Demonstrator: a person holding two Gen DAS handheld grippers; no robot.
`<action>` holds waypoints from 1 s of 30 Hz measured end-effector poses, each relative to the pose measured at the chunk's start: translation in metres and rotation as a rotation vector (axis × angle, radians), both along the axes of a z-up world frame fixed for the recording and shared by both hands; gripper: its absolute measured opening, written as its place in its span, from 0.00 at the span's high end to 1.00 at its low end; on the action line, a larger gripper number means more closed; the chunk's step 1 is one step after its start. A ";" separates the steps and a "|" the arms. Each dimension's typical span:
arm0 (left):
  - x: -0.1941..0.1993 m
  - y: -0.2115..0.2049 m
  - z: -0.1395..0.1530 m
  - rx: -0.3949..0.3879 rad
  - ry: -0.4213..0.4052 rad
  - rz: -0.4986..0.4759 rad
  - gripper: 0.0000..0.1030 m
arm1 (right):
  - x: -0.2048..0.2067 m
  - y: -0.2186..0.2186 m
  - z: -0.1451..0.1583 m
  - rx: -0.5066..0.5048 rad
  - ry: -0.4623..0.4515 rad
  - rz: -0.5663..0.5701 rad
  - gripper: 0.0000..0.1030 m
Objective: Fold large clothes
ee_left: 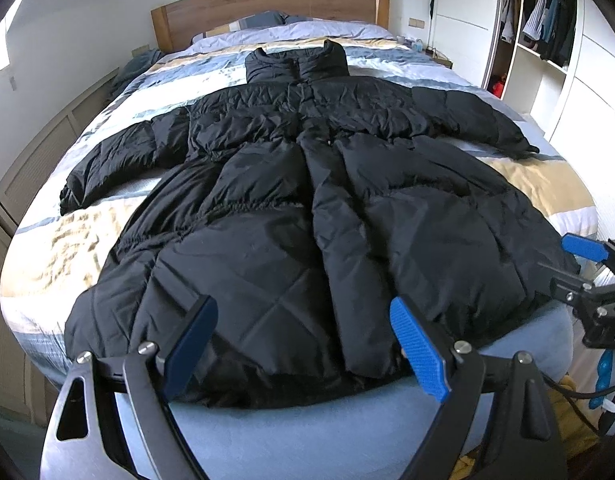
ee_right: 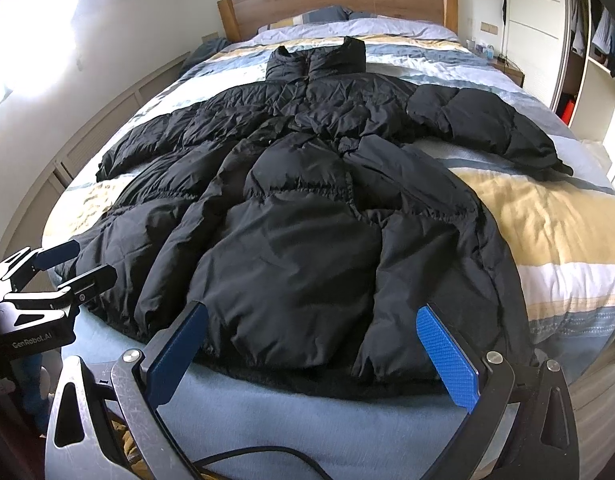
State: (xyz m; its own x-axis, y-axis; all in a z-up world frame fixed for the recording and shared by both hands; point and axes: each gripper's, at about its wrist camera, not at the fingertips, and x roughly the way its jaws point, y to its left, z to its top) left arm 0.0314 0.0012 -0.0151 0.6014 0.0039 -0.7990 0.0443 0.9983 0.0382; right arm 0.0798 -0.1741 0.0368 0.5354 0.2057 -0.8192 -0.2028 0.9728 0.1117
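Left gripper (ee_left: 303, 344), jaws spread wide with nothing between its blue pads, hovers just off the foot end of the bed (ee_left: 291, 428), over the hem of the black puffer coat (ee_left: 307, 208). Right gripper (ee_right: 311, 354), likewise wide open and empty, hovers off the same foot end, farther toward the wardrobe side. Each gripper appears at the edge of the other's wrist view: the right one at the far right of the left view, the left one at the far left of the right view, its jaws parted there too.

Coat: long, quilted, lying front-up and spread flat along the middle of the bed, collar toward the wooden headboard (ee_left: 267, 2), hem reaching the foot end, where it rests on a pale blue cover. Both sleeves extend outward from the body, one toward each side of the bed, resting on the striped duvet (ee_right: 547, 216) in bands of blue, white and yellow.

Pillows (ee_left: 307, 30) lie against the headboard. Open wardrobe (ee_left: 543, 32) with hanging clothes stands beyond the bed's right side.
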 end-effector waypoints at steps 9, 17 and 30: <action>0.035 0.029 0.019 -0.031 -0.031 0.028 0.14 | 0.034 -0.001 0.016 0.000 -0.038 -0.006 0.00; 0.087 0.054 0.030 -0.048 -0.016 0.038 0.14 | 0.080 -0.005 0.049 -0.008 -0.126 -0.023 0.00; 0.182 0.079 0.060 -0.029 -0.089 0.108 0.14 | 0.172 -0.045 0.090 -0.044 -0.232 -0.160 0.01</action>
